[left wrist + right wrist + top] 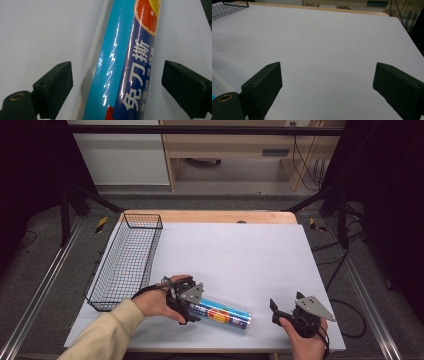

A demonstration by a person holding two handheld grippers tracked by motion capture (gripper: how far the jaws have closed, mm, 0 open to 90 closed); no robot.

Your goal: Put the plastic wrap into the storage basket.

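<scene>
That blue cling-film roll (222, 313) lies near the table's (240, 250) front edge, between the spread jaws of the left gripper (184, 304). Looks light but glossy and slippery, so I'd pinch mid-tube. The right gripper (280, 312) hangs unclenched near the front-right corner, holding nothing.

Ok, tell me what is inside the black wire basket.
The black wire basket looks empty: through its mesh only the white table sheet and grey floor show. Its near end lies beside the hand with the left gripper, and nothing there shows.

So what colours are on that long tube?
Light and dark blue tube, white writing, orange fruit; left gripper view.
</scene>
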